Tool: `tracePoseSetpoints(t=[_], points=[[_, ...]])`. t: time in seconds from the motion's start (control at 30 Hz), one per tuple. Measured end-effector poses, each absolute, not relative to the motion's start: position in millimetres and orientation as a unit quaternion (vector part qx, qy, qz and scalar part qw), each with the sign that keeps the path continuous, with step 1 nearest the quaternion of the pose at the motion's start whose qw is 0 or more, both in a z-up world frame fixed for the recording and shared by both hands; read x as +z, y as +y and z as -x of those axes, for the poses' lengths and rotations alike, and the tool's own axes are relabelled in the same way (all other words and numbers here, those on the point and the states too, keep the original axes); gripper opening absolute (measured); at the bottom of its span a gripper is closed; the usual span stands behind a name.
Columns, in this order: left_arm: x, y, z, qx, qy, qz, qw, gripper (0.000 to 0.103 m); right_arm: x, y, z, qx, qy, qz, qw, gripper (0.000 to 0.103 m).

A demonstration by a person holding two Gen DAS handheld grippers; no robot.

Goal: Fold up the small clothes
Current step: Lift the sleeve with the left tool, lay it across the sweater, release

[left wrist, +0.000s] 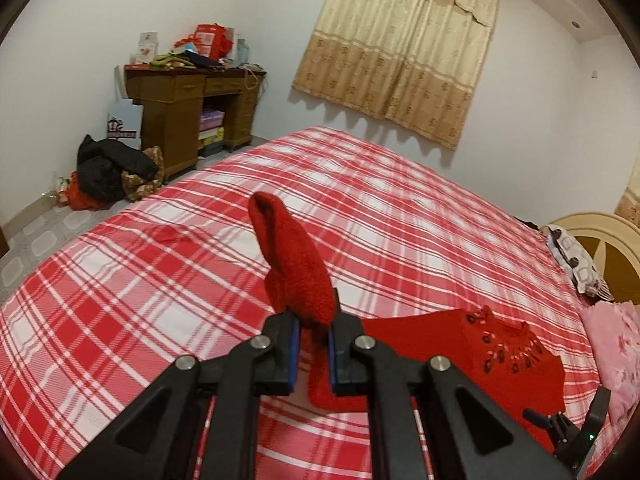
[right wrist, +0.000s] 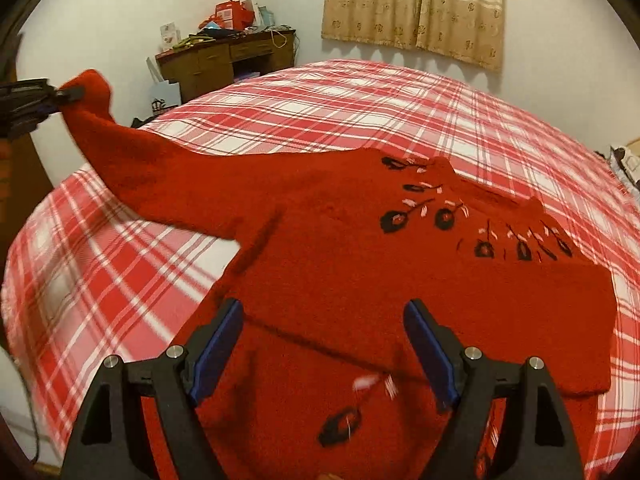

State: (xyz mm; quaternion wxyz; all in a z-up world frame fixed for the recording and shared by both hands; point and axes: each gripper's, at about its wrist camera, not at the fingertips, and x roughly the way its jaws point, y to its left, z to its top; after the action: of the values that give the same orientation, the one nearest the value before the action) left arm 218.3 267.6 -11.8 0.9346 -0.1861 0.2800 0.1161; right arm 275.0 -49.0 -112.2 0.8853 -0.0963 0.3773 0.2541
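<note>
A small red knit sweater [right wrist: 360,280] with black and pink embroidered flowers lies on the red plaid bed [right wrist: 320,100]. Its right sleeve is folded across the body. My left gripper [left wrist: 312,344] is shut on the cuff of the left sleeve [left wrist: 296,264] and holds it lifted above the bed. The sweater's body [left wrist: 480,356] shows to the right in the left wrist view. In the right wrist view the left gripper [right wrist: 60,98] is at the far left, with the sleeve [right wrist: 160,176] stretched up to it. My right gripper [right wrist: 324,340] is open and empty just above the sweater's lower body.
A wooden desk [left wrist: 192,120] piled with boxes stands by the far wall, with clothes [left wrist: 108,172] on the floor beside it. A curtain [left wrist: 400,48] hangs behind the bed. Pillows [left wrist: 576,264] and a pink quilt [left wrist: 616,352] lie at the right, by the headboard.
</note>
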Motion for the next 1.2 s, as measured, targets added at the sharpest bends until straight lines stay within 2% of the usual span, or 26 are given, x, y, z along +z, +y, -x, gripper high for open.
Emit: tracePoseSetpoints(t=[0.47, 0.93, 1.2], points=[[42, 188, -247, 0.038, 0.245, 0.173, 0.953, 0.011, -69, -164, -248, 0.2, 0.365, -0.012, 0.909, 0.083], [97, 108, -267, -0.001, 0.178, 0.139, 0.974, 0.011, -74, -215, -213, 0.179, 0.358, -0.016, 0.916, 0.083], [101, 58, -279, -0.042, 0.172, 0.124, 0.976, 0.011, -77, -232, -202, 0.173, 0.358, -0.028, 0.917, 0.083]])
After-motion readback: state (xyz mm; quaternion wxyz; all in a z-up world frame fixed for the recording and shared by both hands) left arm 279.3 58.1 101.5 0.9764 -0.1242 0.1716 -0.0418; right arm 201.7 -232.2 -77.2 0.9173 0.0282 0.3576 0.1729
